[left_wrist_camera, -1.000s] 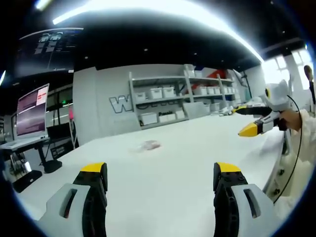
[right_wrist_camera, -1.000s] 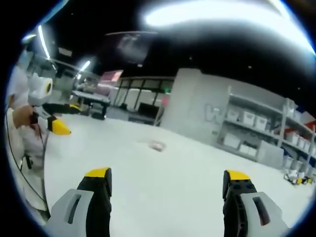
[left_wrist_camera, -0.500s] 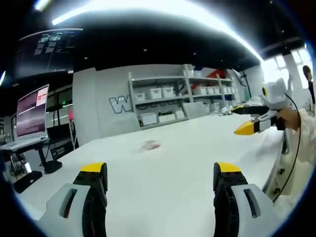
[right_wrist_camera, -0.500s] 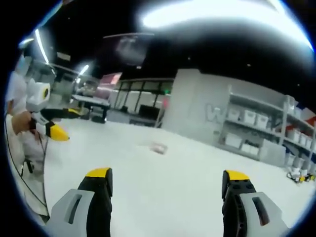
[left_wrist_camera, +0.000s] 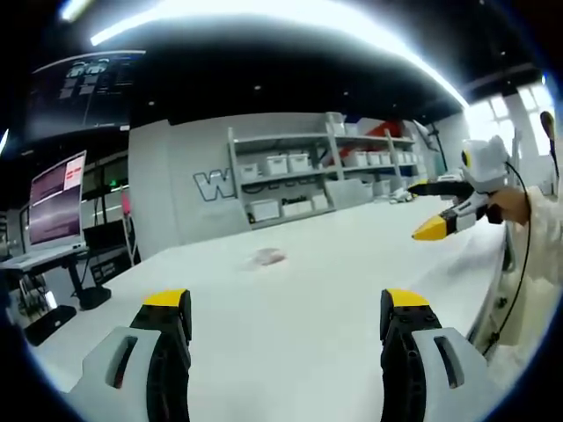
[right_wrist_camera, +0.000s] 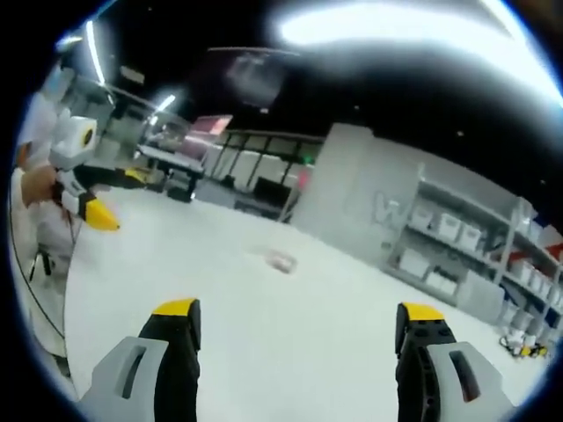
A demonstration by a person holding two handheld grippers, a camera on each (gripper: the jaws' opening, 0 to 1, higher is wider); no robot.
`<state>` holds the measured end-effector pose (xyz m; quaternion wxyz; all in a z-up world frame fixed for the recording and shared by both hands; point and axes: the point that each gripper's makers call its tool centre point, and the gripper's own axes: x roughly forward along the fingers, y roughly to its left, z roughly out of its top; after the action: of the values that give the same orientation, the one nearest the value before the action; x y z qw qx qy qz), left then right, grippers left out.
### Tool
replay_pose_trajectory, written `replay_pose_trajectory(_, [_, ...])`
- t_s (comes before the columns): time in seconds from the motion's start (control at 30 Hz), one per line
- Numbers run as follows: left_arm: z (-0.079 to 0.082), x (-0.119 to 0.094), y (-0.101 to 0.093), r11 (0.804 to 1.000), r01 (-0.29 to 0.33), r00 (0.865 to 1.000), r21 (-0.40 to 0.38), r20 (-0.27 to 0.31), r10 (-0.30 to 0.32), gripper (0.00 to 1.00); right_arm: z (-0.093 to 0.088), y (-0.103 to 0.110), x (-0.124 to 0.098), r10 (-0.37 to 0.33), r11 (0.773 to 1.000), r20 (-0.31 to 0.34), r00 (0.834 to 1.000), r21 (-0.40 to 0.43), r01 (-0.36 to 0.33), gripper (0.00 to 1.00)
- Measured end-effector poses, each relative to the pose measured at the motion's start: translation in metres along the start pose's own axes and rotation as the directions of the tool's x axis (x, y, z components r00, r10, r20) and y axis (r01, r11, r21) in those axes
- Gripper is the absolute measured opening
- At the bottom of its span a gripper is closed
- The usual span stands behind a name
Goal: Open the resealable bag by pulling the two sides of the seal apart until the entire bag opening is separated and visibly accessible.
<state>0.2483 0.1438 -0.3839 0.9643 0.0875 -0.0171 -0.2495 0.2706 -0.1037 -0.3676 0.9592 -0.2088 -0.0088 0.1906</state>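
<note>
A small clear resealable bag (left_wrist_camera: 266, 258) with something pinkish inside lies flat on the white table (left_wrist_camera: 325, 290), far ahead of both grippers; in the right gripper view the bag (right_wrist_camera: 281, 261) sits mid-table. My left gripper (left_wrist_camera: 286, 308) is open with nothing between its yellow-tipped jaws. My right gripper (right_wrist_camera: 297, 318) is open too, held above the table. The right gripper (left_wrist_camera: 440, 209) also appears at the right of the left gripper view, held by a hand. The left gripper (right_wrist_camera: 104, 195) appears at the left of the right gripper view.
Grey shelving (left_wrist_camera: 308, 180) with white bins lines the back wall. A monitor (left_wrist_camera: 58, 200) on a desk stands at the left. The person's sleeve and a cable (left_wrist_camera: 528, 255) run along the table's right edge.
The right gripper has risen slightly and its view has tilted. The bag has not moved, and both grippers stay open.
</note>
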Motion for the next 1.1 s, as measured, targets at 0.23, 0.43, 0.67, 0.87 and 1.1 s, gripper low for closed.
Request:
replay_pose_trajectory(0.23, [-0.001,0.0,0.0,1.0,-0.002,1.0,0.004,-0.004,0.002,0.88,0.005,0.004,0.004,0.031,0.999,0.003,1.0,-0.043,-0.031,0.94])
replay_pose_trajectory(0.43, [-0.002,0.0,-0.001,1.0,0.002,1.0,0.005,-0.006,-0.002,0.88,0.007,0.007,0.01,0.052,0.996,-0.002,0.999,-0.074,-0.052,0.95])
replay_pose_trajectory(0.67, [-0.001,-0.001,0.001,1.0,-0.001,1.0,0.006,-0.001,0.001,0.88,0.005,0.012,0.014,0.073,0.994,-0.017,0.997,-0.083,-0.074,0.95])
replay_pose_trajectory(0.87, [0.0,-0.001,0.0,1.0,0.001,1.0,0.007,0.001,-0.001,0.88,0.005,0.014,0.019,0.087,0.991,-0.026,0.996,-0.098,-0.089,0.95])
replay_pose_trajectory(1.1, [0.0,0.0,-0.002,1.0,0.005,1.0,0.006,0.002,-0.005,0.88,0.001,0.014,0.023,0.103,0.99,-0.043,0.994,-0.093,-0.106,0.94])
